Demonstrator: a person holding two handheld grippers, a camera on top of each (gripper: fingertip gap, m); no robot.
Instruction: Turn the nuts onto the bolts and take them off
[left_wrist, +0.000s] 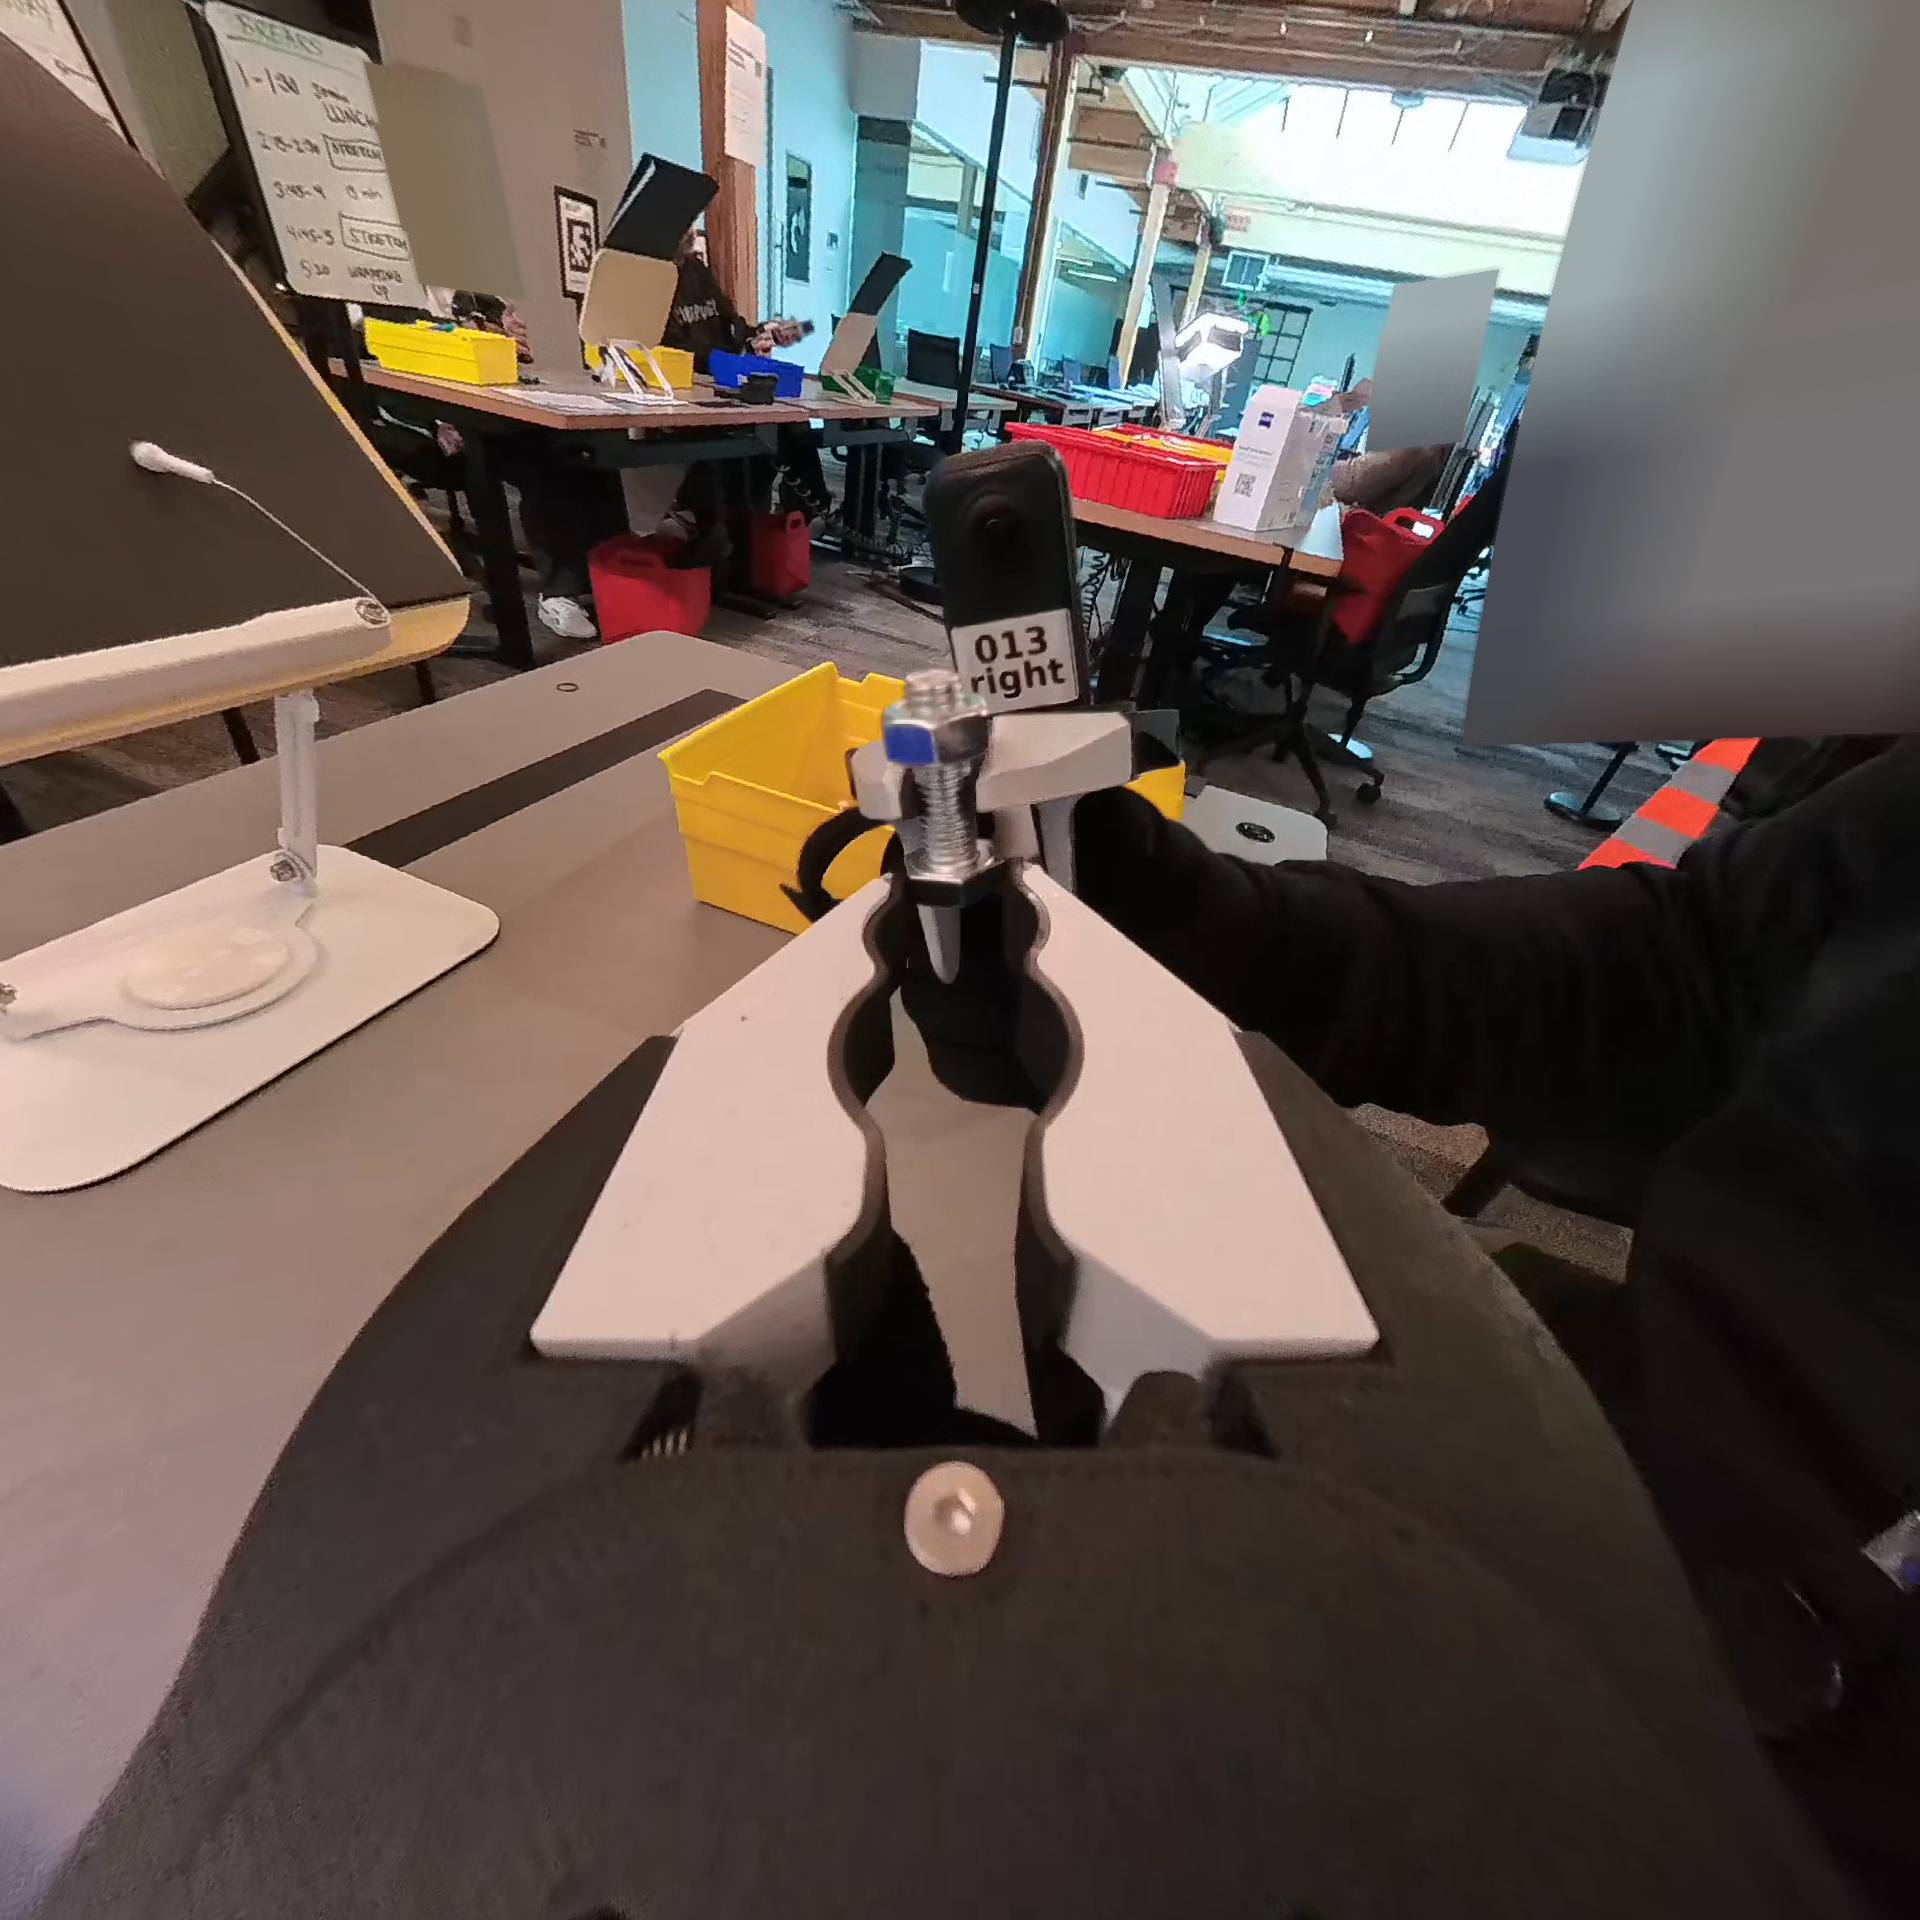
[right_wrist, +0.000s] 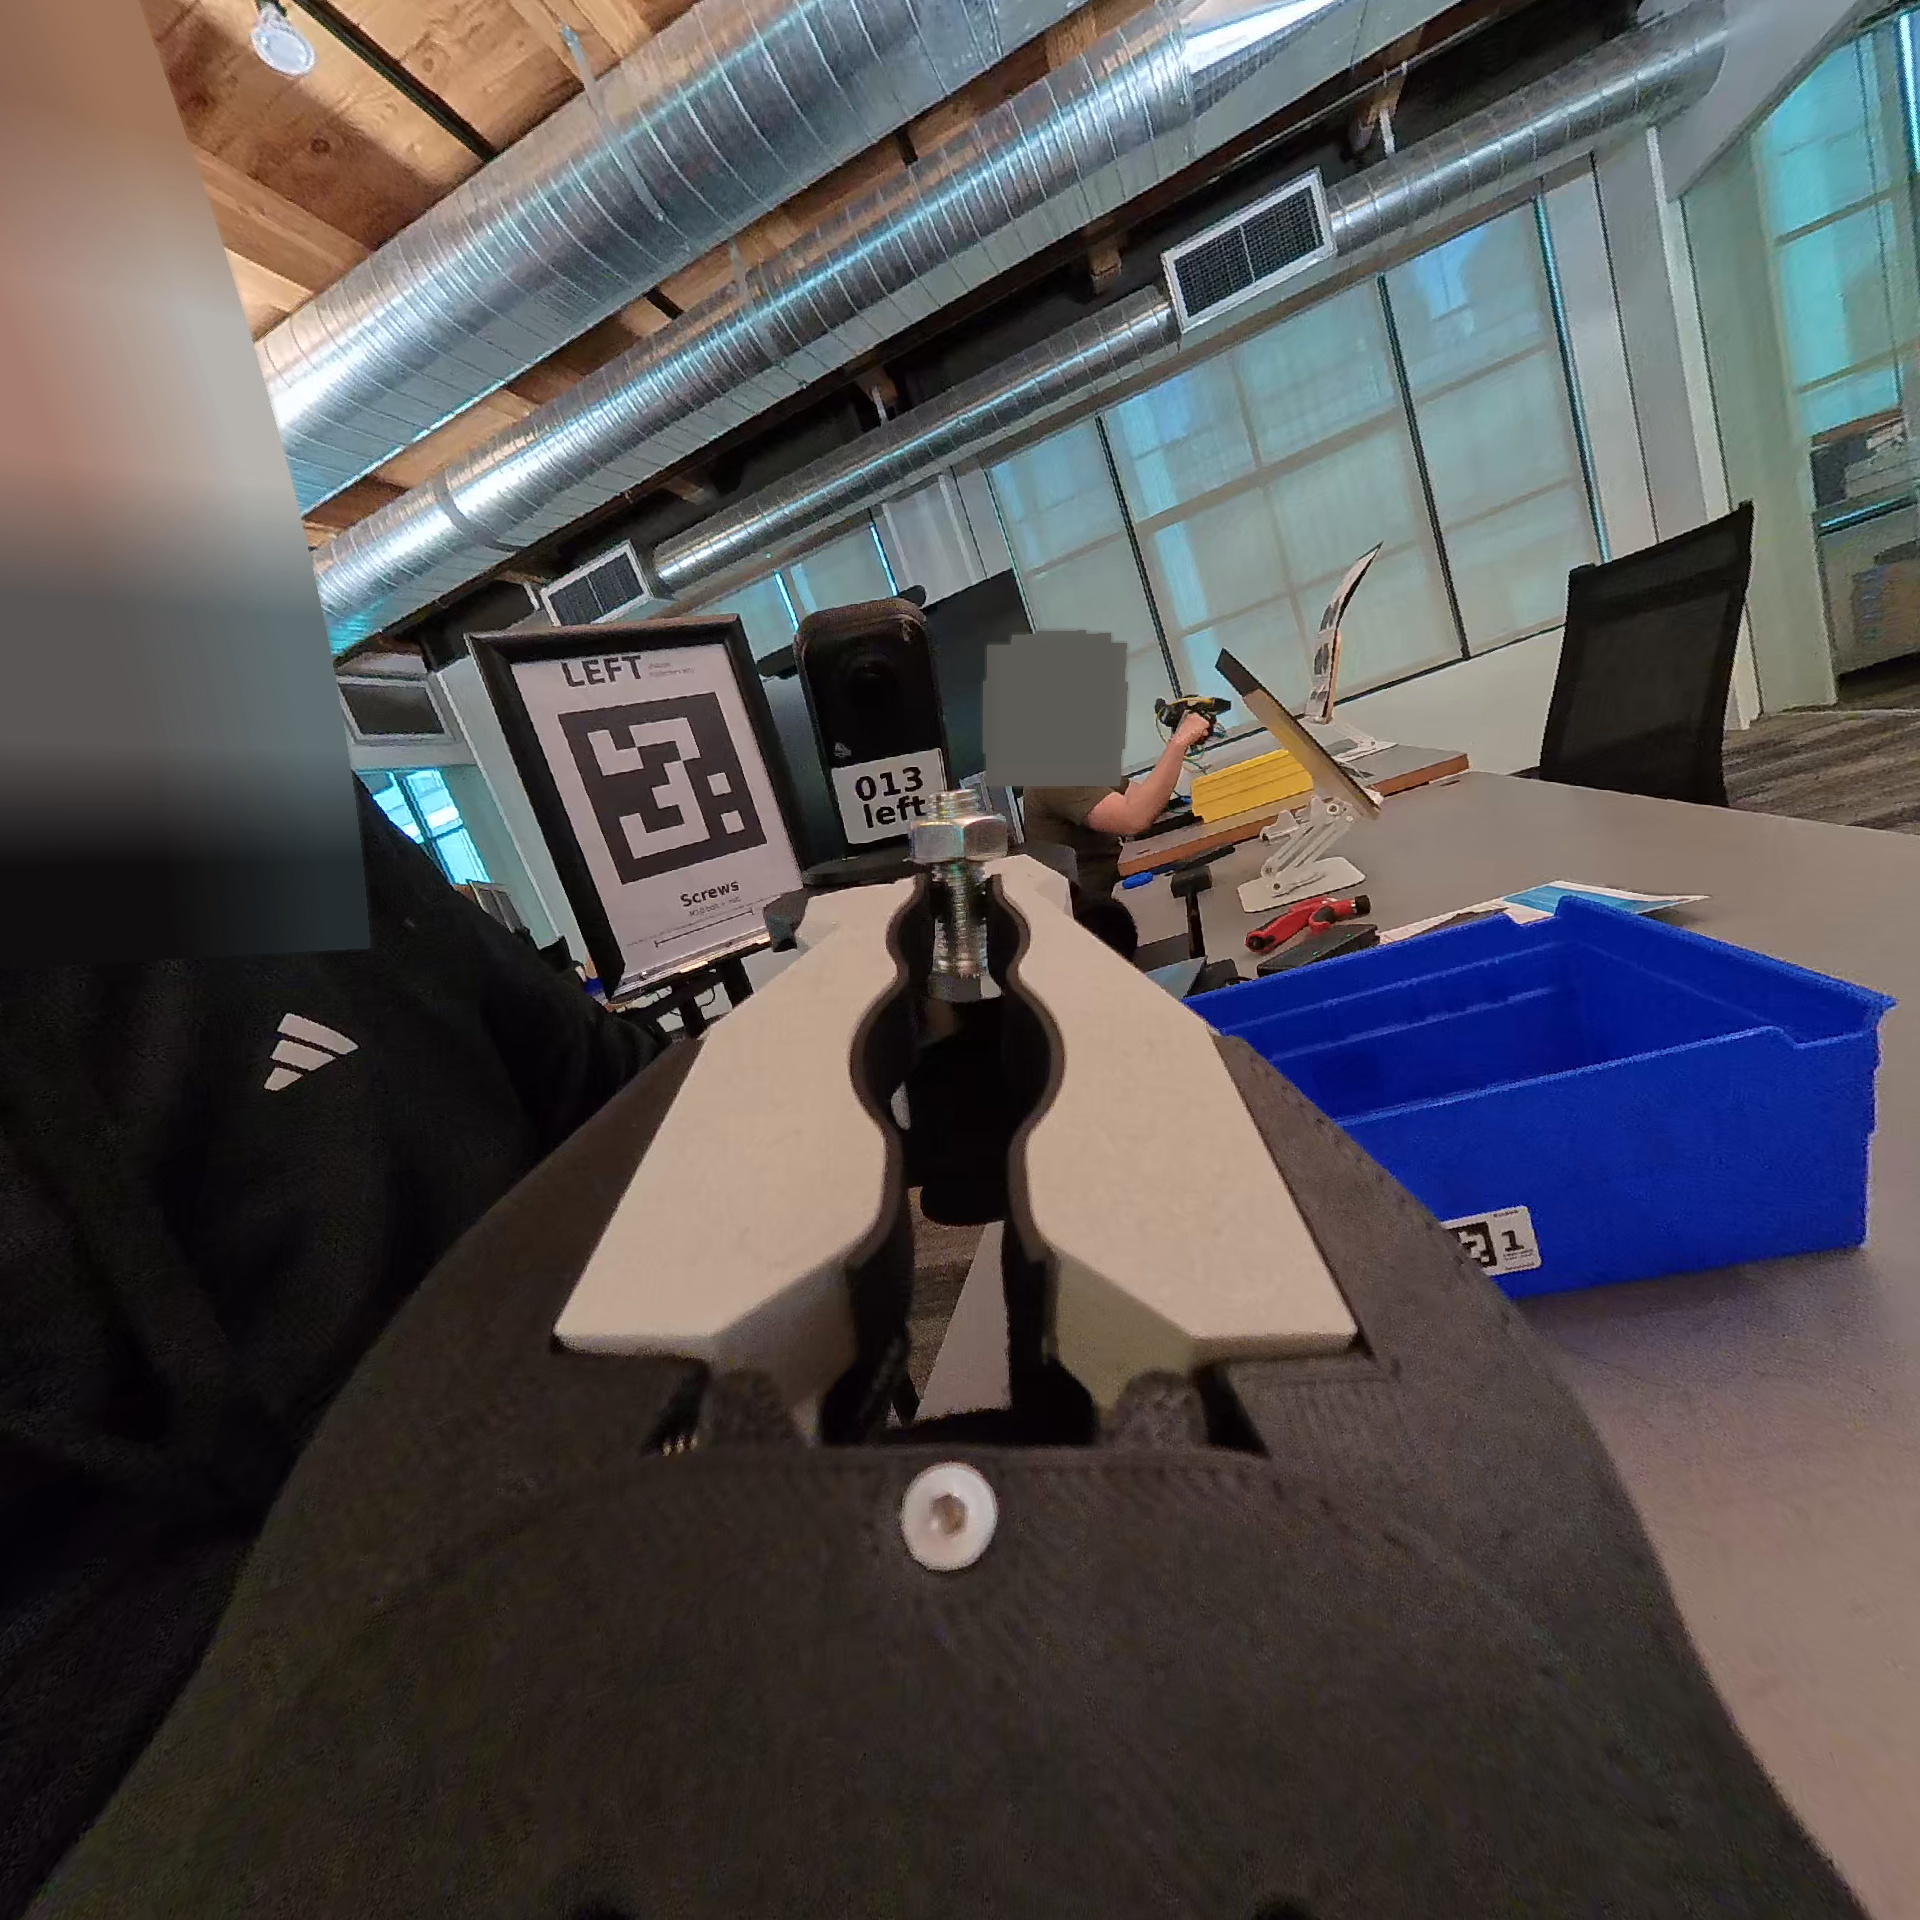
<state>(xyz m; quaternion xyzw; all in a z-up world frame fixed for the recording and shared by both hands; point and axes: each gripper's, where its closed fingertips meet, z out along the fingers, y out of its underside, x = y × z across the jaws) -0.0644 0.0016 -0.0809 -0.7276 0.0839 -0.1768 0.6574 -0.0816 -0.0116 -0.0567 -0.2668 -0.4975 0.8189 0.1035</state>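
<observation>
With the left tool (left_wrist: 940, 883) clamped on the bolt (left_wrist: 940, 805) head at 12 o'clock, the right tool (right_wrist: 961, 862), gripping the nut (right_wrist: 958, 834), should twist squarely, avoiding cross-threading.

Grey tables (right_wrist: 1714, 1455), big windows (right_wrist: 1351, 488), silver ducts (right_wrist: 790, 208), wooden ceiling (right_wrist: 343, 94).

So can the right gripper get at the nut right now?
Likely yes: the right gripper is at the nut with nothing between, and the left gripper holds the bolt lower down, clear of it.
</observation>
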